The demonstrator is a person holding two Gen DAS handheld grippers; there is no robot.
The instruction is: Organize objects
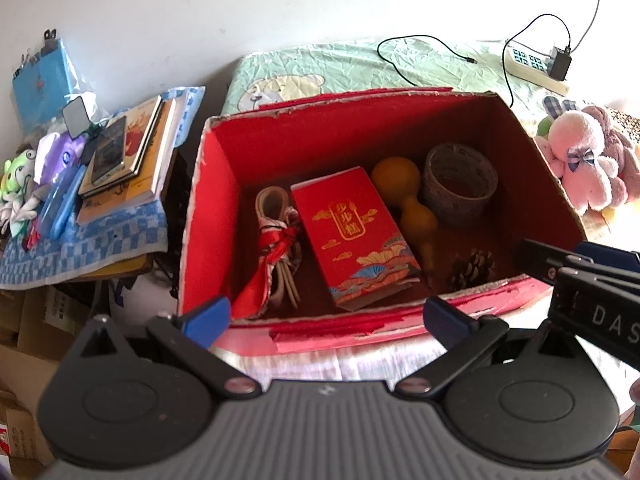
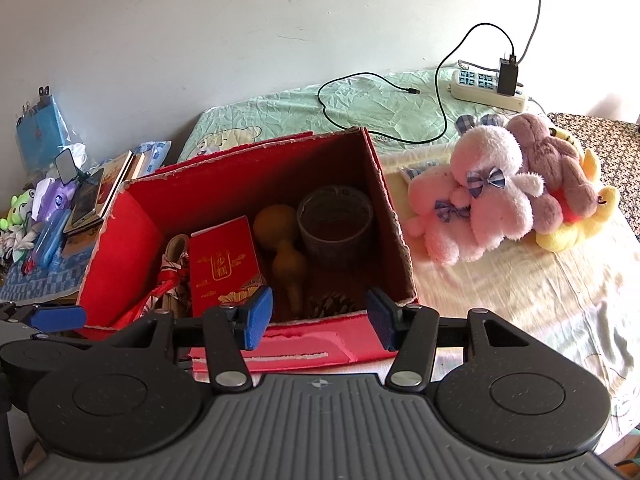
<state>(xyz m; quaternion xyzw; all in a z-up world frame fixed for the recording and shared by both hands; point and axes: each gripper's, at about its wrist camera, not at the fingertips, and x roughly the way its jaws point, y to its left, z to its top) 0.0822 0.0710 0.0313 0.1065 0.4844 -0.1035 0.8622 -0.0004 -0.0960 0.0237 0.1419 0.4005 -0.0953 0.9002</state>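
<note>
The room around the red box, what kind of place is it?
Most likely a bedroom in a home. The red box sits on a bed with a cartoon bear sheet, plush toys lie beside it, and a cluttered side table holds books.

Rough-edged red cardboard box, fluffy pink plush toy, crinkled cloth sheet.

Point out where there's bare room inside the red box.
Inside the red box, bare floor shows beside the pine cone, below the tape roll. The left and middle are crowded: ribbon bundle, red packet, gourd.
</note>
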